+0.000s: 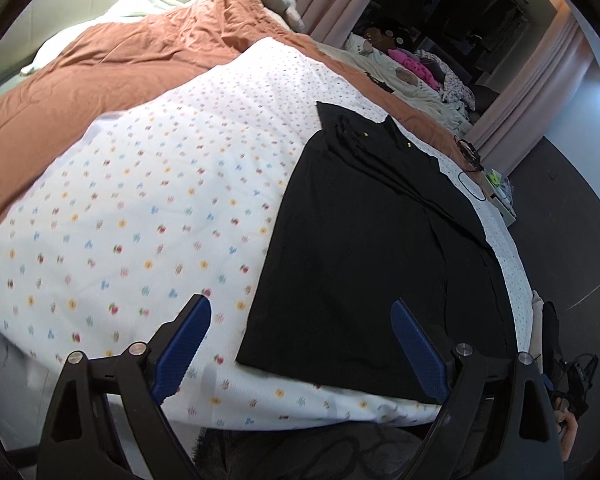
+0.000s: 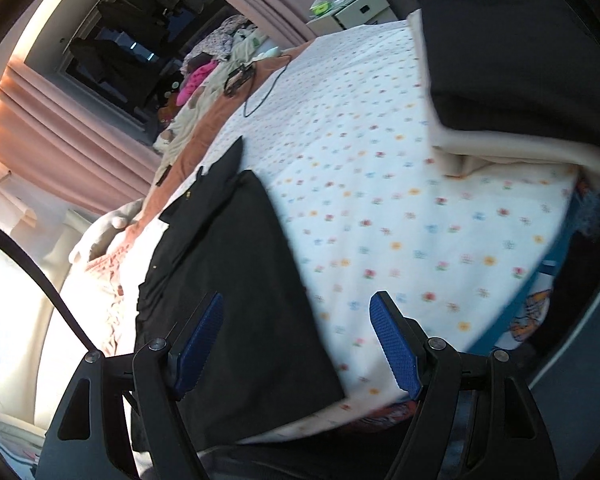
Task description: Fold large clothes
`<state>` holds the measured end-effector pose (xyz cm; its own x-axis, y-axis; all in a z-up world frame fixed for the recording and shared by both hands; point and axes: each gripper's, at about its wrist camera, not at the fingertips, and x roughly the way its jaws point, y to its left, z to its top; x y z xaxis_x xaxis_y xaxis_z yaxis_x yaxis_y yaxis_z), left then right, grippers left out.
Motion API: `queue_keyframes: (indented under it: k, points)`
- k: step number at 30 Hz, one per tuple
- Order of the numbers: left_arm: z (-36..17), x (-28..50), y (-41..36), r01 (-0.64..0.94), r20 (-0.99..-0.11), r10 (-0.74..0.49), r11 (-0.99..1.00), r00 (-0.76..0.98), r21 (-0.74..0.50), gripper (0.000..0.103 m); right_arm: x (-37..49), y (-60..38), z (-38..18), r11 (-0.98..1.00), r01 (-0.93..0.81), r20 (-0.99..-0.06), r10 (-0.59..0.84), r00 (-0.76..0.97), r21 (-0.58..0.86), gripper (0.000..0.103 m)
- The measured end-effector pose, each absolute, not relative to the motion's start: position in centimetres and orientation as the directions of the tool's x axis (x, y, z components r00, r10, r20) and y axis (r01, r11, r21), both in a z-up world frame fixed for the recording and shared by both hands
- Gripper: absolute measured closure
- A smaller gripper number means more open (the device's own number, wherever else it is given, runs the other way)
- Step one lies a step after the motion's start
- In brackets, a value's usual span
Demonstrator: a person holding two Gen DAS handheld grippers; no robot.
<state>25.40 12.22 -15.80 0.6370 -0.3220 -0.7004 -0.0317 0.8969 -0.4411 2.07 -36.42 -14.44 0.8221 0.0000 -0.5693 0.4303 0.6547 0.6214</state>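
Left wrist view: black garment point(image 1: 364, 248) is lying flat on a bed w/ a white floral-dotted sheet point(image 1: 148, 208), already folded lengthwise into a long narrow strip, collar end w/ small gold buttons pointing away from the fingers. Its near hem is sitting just ahead of the left gripper point(image 1: 302, 342), mostly toward the right fingertip; a bare bit of sheet is showing by the left fingertip. Probably laid out like this so the hem can be lifted and folded up toward the collar. Blue-padded fingers are spread wide, holding nothing, and appear not to be touching the cloth.

Right wrist view: same black garment point(image 2: 236, 264) is running away from the fingers, w/ its near edge between the two fingertips and under the left one. Right gripper point(image 2: 296, 342) is also spread wide and empty; whether it is touching fabric is hard to tell. Beyond the right fingertip, far across the sheet, a stack of folded clothes point(image 2: 512, 80), dark on cream, is sitting well apart, likely finished pieces. A rust-orange duvet point(image 1: 148, 48) is covering the far part of the bed.
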Motion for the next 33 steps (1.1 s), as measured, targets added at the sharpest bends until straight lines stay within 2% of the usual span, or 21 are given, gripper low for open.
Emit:
queue_keyframes:
  k: [10,20,23,25,29,33]
  points:
    - [-20.5,23.9,13.3,-0.082,-0.721,-0.369,0.858,0.587,-0.507,0.024,1.2,-36.5,-15.9,0.658,0.392,-0.58,0.086,0.81,0.643,0.029]
    - [-22.4,25.6,12.7,-0.07,-0.708,-0.439,0.823,0.553,-0.564,0.028,4.6,-35.5,-19.2,0.652,0.369,-0.604,0.174,0.777,0.663,0.029]
    - [-22.7,26.4,12.7,-0.066,-0.679,-0.49,0.784,0.547,-0.618,0.028,4.8,-35.4,-19.6,0.629,0.319,-0.564,0.233,0.792,0.709,0.03]
    - [-23.0,26.8,12.4,-0.051,-0.655,-0.536,0.752,0.532,-0.657,0.028,4.9,-35.5,-20.2,0.579,0.253,-0.501,0.319,0.804,0.775,0.04]
    - [-23.2,27.3,11.6,-0.04,-0.634,-0.58,0.721,0.513,-0.692,0.028,5.2,-35.7,-20.7,0.569,0.222,-0.481,0.358,0.8,0.792,0.04]
    - [-23.5,27.5,11.1,-0.04,-0.609,-0.609,0.689,0.508,-0.723,0.028,5.8,-36.0,-21.4,0.516,0.166,-0.415,0.415,0.81,0.84,0.04]
